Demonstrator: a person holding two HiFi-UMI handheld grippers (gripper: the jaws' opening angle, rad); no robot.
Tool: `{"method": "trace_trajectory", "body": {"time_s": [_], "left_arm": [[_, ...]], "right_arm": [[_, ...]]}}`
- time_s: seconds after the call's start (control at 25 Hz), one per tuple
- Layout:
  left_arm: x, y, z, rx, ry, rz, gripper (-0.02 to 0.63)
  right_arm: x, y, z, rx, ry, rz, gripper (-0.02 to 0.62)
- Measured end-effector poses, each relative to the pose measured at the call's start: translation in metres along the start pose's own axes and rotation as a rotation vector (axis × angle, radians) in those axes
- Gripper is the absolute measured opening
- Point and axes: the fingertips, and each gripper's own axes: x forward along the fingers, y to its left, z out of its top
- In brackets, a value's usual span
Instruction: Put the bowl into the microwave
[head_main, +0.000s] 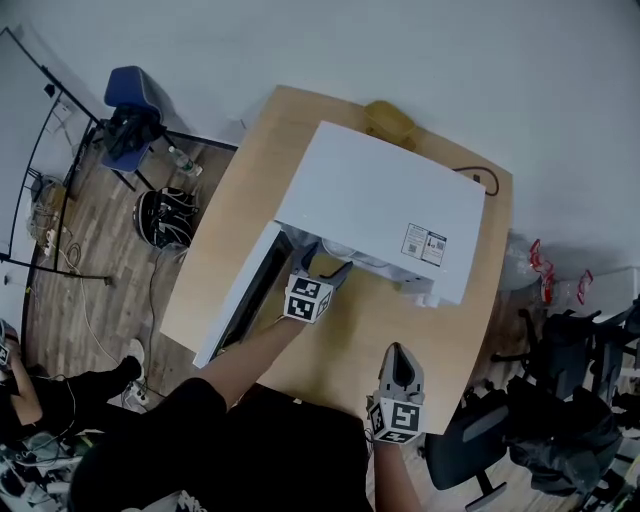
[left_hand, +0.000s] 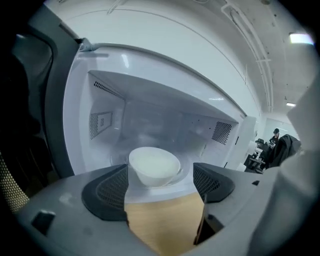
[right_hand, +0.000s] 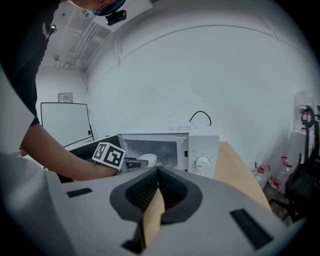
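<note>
The white microwave (head_main: 380, 205) stands on the wooden table (head_main: 240, 215) with its door (head_main: 240, 300) swung open to the left. A white bowl (left_hand: 153, 166) sits upright on the turntable inside the cavity. My left gripper (left_hand: 160, 187) is open at the cavity mouth. Its jaws stand wide apart, just short of the bowl, and they touch nothing. The right gripper view shows the bowl (right_hand: 148, 159) inside the microwave (right_hand: 200, 150), with the left gripper (right_hand: 130, 164) in front of it. My right gripper (head_main: 400, 358) is shut and empty over the table's near edge.
A yellow object (head_main: 390, 122) and a black cable (head_main: 480, 178) lie behind the microwave. A blue chair (head_main: 130, 110) stands far left, and black chairs (head_main: 560, 400) crowd the right. The open door blocks the table's left side.
</note>
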Motion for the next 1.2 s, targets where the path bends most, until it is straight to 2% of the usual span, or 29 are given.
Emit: {"method": "trace_trajectory", "body": {"time_s": [0.2, 0.48, 0.76, 1.2], "left_arm": [[0.008, 0.013, -0.016, -0.016, 0.060, 0.026, 0.374], [0.018, 0.010, -0.011, 0.011, 0.086, -0.002, 0.373], [0.030, 0.011, -0.012, 0.028, 0.113, 0.004, 0.373], [0.059, 0.005, -0.002, 0.037, 0.100, 0.008, 0.373]], "right_arm": [[-0.010, 0.011, -0.006, -0.039, 0.008, 0.023, 0.060], [-0.009, 0.005, -0.010, -0.017, 0.018, 0.010, 0.060], [0.002, 0.000, -0.003, -0.012, 0.009, 0.028, 0.060], [0.013, -0.014, -0.005, -0.019, 0.034, 0.041, 0.060]]}}
